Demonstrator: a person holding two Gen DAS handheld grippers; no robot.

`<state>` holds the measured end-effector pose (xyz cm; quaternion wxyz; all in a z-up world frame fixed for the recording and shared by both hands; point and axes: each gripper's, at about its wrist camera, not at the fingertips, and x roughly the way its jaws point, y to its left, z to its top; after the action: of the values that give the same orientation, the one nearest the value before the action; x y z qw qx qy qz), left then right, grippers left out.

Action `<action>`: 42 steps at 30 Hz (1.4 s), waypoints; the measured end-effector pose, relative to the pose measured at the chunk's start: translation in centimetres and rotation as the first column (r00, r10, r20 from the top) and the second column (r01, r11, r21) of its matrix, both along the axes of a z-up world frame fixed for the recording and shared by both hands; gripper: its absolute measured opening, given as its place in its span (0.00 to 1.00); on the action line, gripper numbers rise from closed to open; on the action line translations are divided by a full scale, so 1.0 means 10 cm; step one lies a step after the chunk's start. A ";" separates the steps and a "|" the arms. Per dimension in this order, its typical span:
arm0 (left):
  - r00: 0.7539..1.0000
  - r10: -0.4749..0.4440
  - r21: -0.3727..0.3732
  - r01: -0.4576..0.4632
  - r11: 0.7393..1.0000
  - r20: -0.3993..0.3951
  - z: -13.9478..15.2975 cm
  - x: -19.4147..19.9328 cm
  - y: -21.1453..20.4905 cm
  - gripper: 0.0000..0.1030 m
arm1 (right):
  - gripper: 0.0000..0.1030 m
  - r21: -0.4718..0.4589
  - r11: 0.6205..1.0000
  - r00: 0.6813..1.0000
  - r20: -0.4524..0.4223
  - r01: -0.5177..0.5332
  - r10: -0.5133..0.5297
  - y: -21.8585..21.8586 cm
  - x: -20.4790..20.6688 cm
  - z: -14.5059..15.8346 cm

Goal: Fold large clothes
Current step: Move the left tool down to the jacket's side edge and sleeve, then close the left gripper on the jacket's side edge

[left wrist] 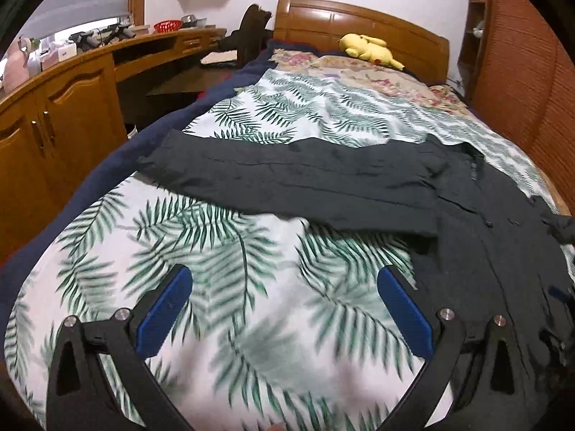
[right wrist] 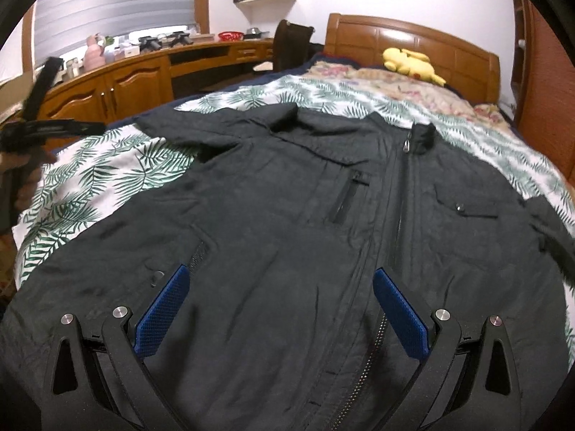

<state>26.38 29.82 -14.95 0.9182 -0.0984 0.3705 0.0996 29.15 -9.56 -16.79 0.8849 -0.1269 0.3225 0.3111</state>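
A large black zip jacket [right wrist: 305, 215] lies face up and spread flat on the bed, collar toward the headboard. Its left sleeve [left wrist: 287, 179] stretches out across the leaf-print sheet. My left gripper [left wrist: 284, 280] hovers open above bare sheet, just short of that sleeve, nothing between its blue pads. My right gripper [right wrist: 280, 280] stands open over the jacket's lower front, straddling the zipper [right wrist: 395, 222]. In the right wrist view the left gripper [right wrist: 43, 122] shows at the far left, held by a hand.
The bed carries a leaf-print sheet [left wrist: 222, 251] over a navy cover. A yellow plush toy [left wrist: 370, 48] lies by the wooden headboard [left wrist: 359, 21]. A wooden desk and cabinets [left wrist: 64, 107] run along the left; a slatted wardrobe [left wrist: 528, 82] stands at the right.
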 end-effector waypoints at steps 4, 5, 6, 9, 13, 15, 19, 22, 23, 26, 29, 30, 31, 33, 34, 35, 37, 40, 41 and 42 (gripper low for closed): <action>0.999 0.020 -0.038 -0.021 0.999 -0.030 -0.12 0.36 0.19 0.97 | 1.00 -0.005 1.000 1.000 -0.018 0.003 -0.003 0.00 0.03 -0.03; 0.999 0.025 -0.047 -0.026 0.999 -0.037 -0.15 0.42 0.22 0.96 | 1.00 -0.009 1.000 1.000 -0.020 0.004 -0.004 0.01 0.04 -0.04; 0.999 0.030 -0.060 -0.033 0.998 -0.042 -0.18 0.50 0.27 0.94 | 1.00 -0.012 1.000 1.000 -0.021 0.004 -0.004 0.02 0.04 -0.04; 0.997 0.042 -0.106 -0.048 0.993 -0.063 -0.27 0.71 0.38 0.88 | 1.00 -0.020 1.000 1.000 -0.025 0.003 -0.004 0.03 0.05 -0.07; 0.992 0.078 -0.164 -0.093 0.982 -0.098 -0.42 0.92 0.47 0.81 | 1.00 -0.031 1.000 0.999 -0.041 0.004 -0.005 0.02 0.06 -0.11; 0.986 0.100 -0.188 -0.124 0.974 -0.131 -0.50 1.00 0.50 0.81 | 1.00 -0.033 0.999 0.999 -0.051 0.003 -0.005 0.02 0.07 -0.13; 0.982 0.119 -0.233 -0.150 0.961 -0.144 -0.57 1.09 0.54 0.77 | 1.00 -0.035 0.999 0.998 -0.060 0.001 -0.003 0.03 0.07 -0.14; 0.982 0.124 -0.234 -0.156 0.960 -0.146 -0.57 1.17 0.54 0.53 | 1.00 -0.031 1.000 0.998 -0.066 0.001 -0.003 0.03 0.08 -0.14; 0.982 0.122 -0.231 -0.154 0.961 -0.147 -0.56 1.20 0.53 0.46 | 1.00 -0.028 1.000 0.998 -0.068 0.002 -0.004 0.02 0.08 -0.14; 0.982 0.111 -0.237 -0.145 0.961 -0.152 -0.54 1.28 0.53 0.09 | 1.00 -0.026 1.000 0.998 -0.070 0.003 -0.005 0.02 0.09 -0.14; 0.985 0.101 -0.195 -0.127 0.973 -0.138 -0.40 1.31 0.44 0.00 | 1.00 -0.029 1.000 0.998 -0.068 0.003 -0.005 0.02 0.08 -0.14; 0.987 0.096 -0.165 -0.117 0.979 -0.130 -0.31 1.31 0.38 0.00 | 1.00 -0.031 1.000 0.998 -0.070 0.002 -0.005 0.03 0.08 -0.14; 0.988 0.090 -0.145 -0.107 0.984 -0.125 -0.22 1.31 0.31 0.00 | 1.00 -0.031 0.999 0.997 -0.072 0.003 -0.005 0.03 0.09 -0.15; 0.992 0.067 -0.124 -0.080 0.989 -0.103 -0.04 1.29 0.16 0.00 | 1.00 -0.027 1.000 0.997 -0.071 0.009 -0.010 0.01 0.09 -0.14; 0.995 0.051 -0.113 -0.061 0.992 -0.090 0.06 1.28 0.08 0.00 | 1.00 -0.023 1.000 0.998 -0.069 0.012 -0.014 0.01 0.09 -0.13; 0.997 0.034 -0.095 -0.041 0.995 -0.076 0.17 1.26 -0.02 0.00 | 1.00 -0.020 1.000 0.998 -0.067 0.016 -0.017 0.00 0.08 -0.12; 0.999 -0.009 -0.046 0.007 0.999 -0.048 0.42 1.20 -0.28 0.00 | 1.00 -0.009 1.000 0.998 -0.066 0.022 -0.023 -0.03 0.07 -0.09; 0.997 -0.072 -0.006 0.072 0.997 -0.023 0.71 1.11 -0.65 0.00 | 1.00 0.015 0.999 0.997 -0.070 0.037 -0.036 -0.13 0.05 -0.01; 0.995 -0.094 0.006 0.095 0.995 -0.016 0.80 1.08 -0.77 0.00 | 1.00 0.021 0.999 0.997 -0.068 0.042 -0.041 -0.18 0.04 0.02; 0.994 -0.112 0.017 0.112 0.994 -0.013 0.86 1.06 -0.87 0.00 | 1.00 0.024 0.999 0.997 -0.062 0.047 -0.045 -0.22 0.02 0.06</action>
<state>36.97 21.09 -6.35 0.9210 -0.0686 0.3800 0.0519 29.37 -11.74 -16.24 0.8830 -0.0987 0.3484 0.2986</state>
